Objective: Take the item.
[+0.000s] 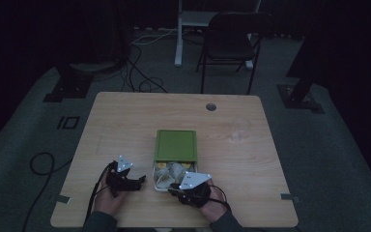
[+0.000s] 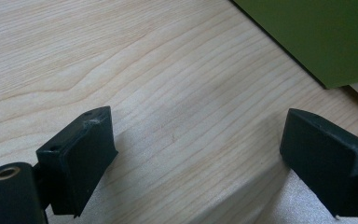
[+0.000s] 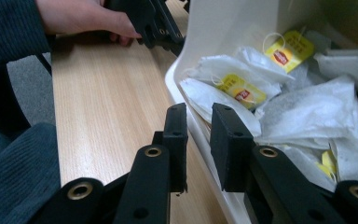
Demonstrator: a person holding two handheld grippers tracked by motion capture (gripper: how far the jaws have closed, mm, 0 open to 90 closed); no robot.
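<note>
At the left of the table (image 1: 125, 116), the left gripper (image 1: 136, 182) is held low over the wood beside the white box (image 1: 157, 182), its jaws spread wide with nothing between them. It is best kept there as a brace, ready to stop the box sliding. In the middle, the box lies with its green lid (image 1: 176, 144) pushed back, and the tea bags (image 3: 242, 93) are heaped loosely in the uncovered near end. At the right, the right gripper (image 3: 198, 140) is set astride the near wall of the box (image 3: 193, 116), one jaw outside and one inside, narrowed but not seen to be pressing on it. For a firm hold, the wall should be seated deeper between the pads, and no tea bag or string should be caught under the inner pad.
</note>
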